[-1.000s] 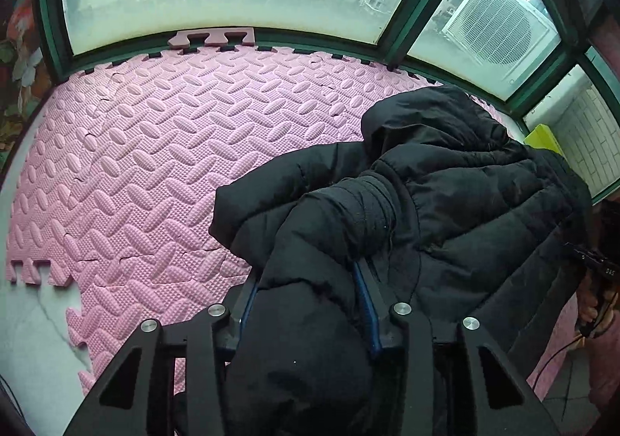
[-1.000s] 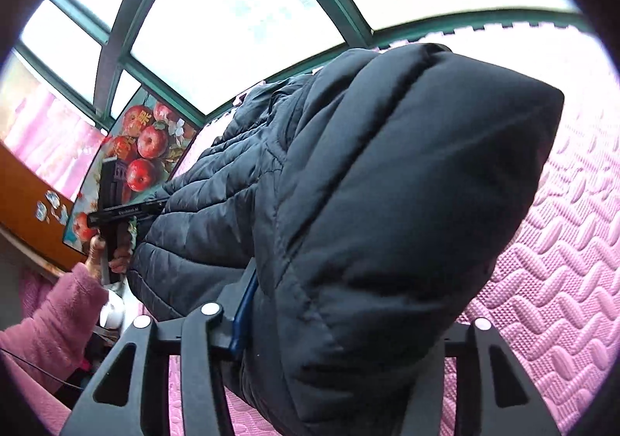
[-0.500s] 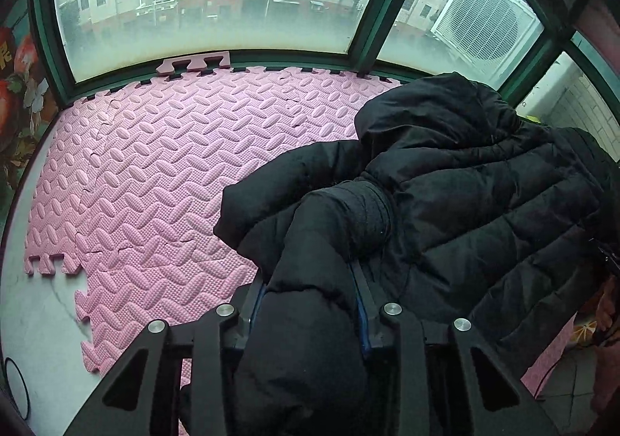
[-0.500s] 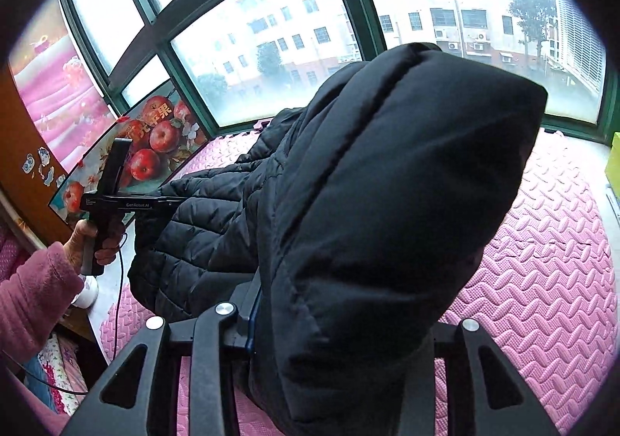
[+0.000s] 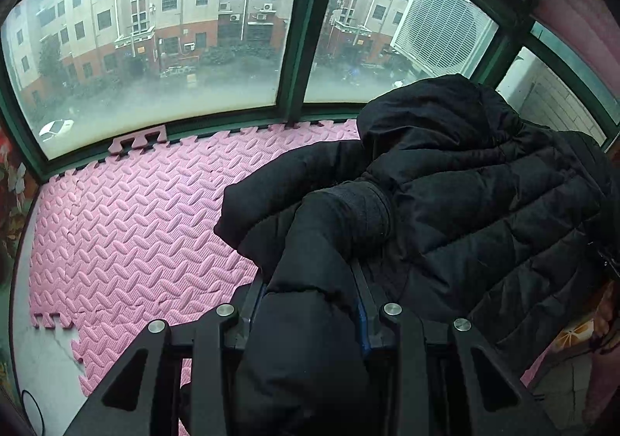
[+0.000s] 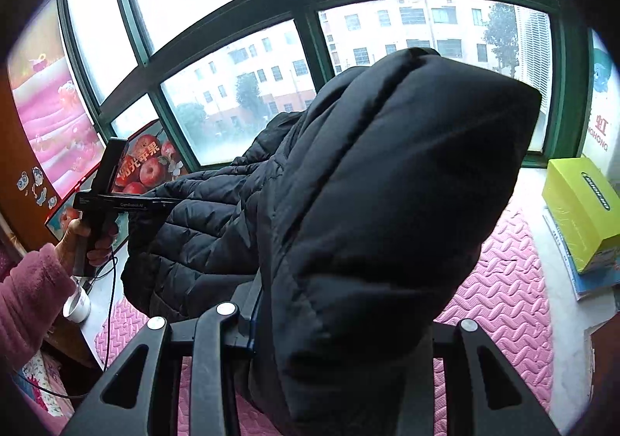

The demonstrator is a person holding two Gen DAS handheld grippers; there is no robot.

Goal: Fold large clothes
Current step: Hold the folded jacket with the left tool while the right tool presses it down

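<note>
Big black jacket (image 5: 484, 211) off the mat (image 5: 128, 227), one gripper on each end

Left gripper (image 5: 310, 292) fingers clamped on a sleeve, right gripper (image 6: 333, 323) clamped on the hem corner; the jacket's length hangs between them, ready to lay flat.

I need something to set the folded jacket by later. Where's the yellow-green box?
In the right wrist view, the yellow-green box sits far right on the white ledge, beside the pink mat.
</note>
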